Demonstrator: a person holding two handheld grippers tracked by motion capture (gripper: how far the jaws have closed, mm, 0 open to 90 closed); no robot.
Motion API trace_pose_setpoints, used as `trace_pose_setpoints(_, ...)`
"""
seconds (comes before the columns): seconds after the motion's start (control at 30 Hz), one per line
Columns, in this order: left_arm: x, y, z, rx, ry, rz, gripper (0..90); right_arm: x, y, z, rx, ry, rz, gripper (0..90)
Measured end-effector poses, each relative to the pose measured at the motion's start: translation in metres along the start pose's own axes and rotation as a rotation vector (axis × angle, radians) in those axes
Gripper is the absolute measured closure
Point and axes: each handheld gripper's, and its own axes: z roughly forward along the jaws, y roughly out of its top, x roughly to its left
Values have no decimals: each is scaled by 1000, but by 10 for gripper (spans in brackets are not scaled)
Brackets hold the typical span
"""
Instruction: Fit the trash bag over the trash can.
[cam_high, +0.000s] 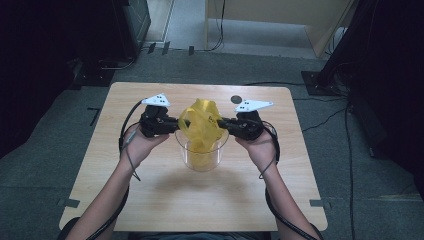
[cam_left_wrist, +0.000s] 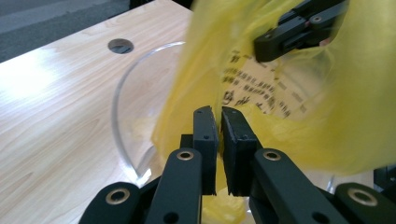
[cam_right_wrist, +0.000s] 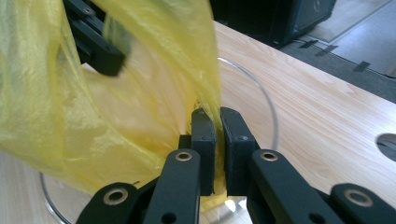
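A thin yellow plastic bag (cam_high: 201, 122) with printed text hangs half inside a clear round container (cam_high: 202, 157) at the middle of the table. My left gripper (cam_high: 181, 124) comes in from the left, level with the rim, and is shut on the bag's left edge. My right gripper (cam_high: 221, 123) faces it from the right and is shut on the opposite edge. In the left gripper view the jaws (cam_left_wrist: 219, 112) pinch the yellow film (cam_left_wrist: 280, 116) over the container rim (cam_left_wrist: 122, 93). In the right gripper view the film (cam_right_wrist: 70, 116) runs down between the jaws (cam_right_wrist: 217, 112).
The light wooden table (cam_high: 150, 190) has a round cable hole (cam_high: 236, 99) near its far edge, behind the right gripper. Dark equipment and cables stand on the grey floor around the table.
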Motion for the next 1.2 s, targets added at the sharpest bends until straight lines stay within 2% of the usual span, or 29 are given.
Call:
trace_pose_setpoints(0.17, 11, -4, -9, -23, 10, -22, 847, -10, -2, -8, 3, -27, 17, 861)
trace_pose_setpoints(0.33, 18, -9, -15, -39, 25, -13, 850, -16, -4, -14, 10, -47, 30, 888)
trace_pose_setpoints(0.5, 25, -14, -18, -37, 36, -29, 856, -22, -6, -17, 31, -100, 13, 899)
trace_pose_setpoints(0.7, 30, -16, -22, -40, 53, -41, 869, -22, -7, -18, 36, -111, 3, 900)
trace_pose_setpoints(0.87, 40, -22, -24, -35, 54, -87, 877, -26, -7, -23, 42, -129, 12, 900)
trace_pose_setpoints(1.03, 42, -24, -24, -34, 52, -85, 880, -30, -8, -27, 41, -133, 22, 900)
trace_pose_setpoints(1.2, 47, -26, -29, -32, 59, -99, 891, -34, -9, -33, 48, -148, 24, 900)
